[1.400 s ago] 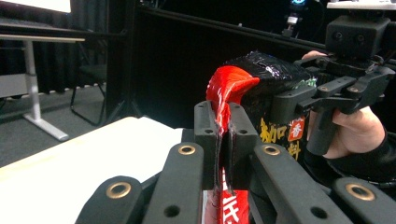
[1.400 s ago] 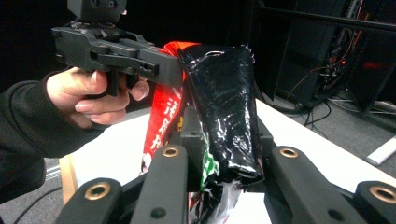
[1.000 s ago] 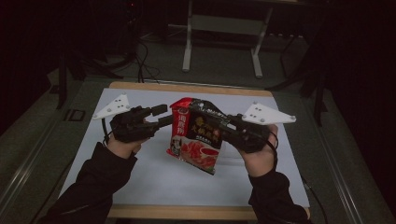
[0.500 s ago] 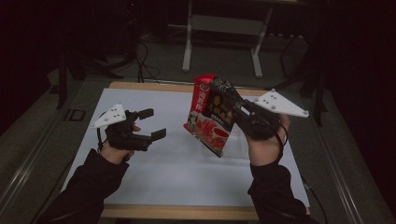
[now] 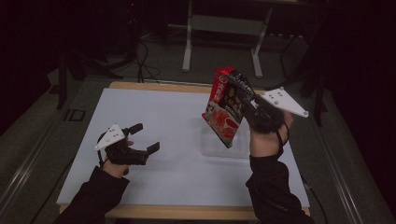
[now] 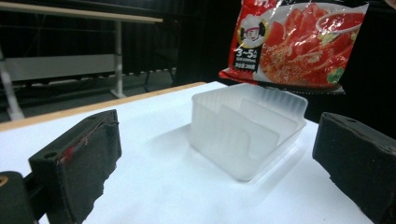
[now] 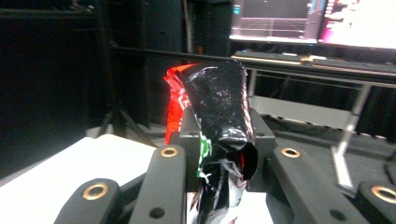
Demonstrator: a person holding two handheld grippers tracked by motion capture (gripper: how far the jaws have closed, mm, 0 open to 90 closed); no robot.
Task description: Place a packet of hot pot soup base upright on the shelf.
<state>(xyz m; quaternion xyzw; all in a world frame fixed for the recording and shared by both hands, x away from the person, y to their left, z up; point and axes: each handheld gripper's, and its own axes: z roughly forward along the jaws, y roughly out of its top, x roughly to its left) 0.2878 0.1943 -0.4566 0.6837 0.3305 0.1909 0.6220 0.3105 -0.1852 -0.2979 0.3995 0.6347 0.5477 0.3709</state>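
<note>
A red and black food packet [image 5: 225,106] hangs upright in the air, pinched at its edge by my right gripper [image 5: 252,108], which is shut on it. In the right gripper view the packet's crumpled edge [image 7: 219,116] sits squeezed between the jaws. Right under the packet, a clear plastic tray [image 5: 224,143] rests on the white table. My left gripper [image 5: 145,137] is low over the table at the left. Its jaws have just been opening and hold nothing. In the left gripper view the tray [image 6: 247,128] and packet [image 6: 294,44] lie ahead, beyond the open left gripper [image 6: 219,144].
The white table top [image 5: 159,112] has a wooden rim. A metal frame stand [image 5: 222,28] rises on the dark floor behind the table. Cables lie on the floor at the back left.
The left gripper let go of the packet, opened wide and sank to the left, down near the table. The right gripper carried the packet up and to the right, over the tray.
</note>
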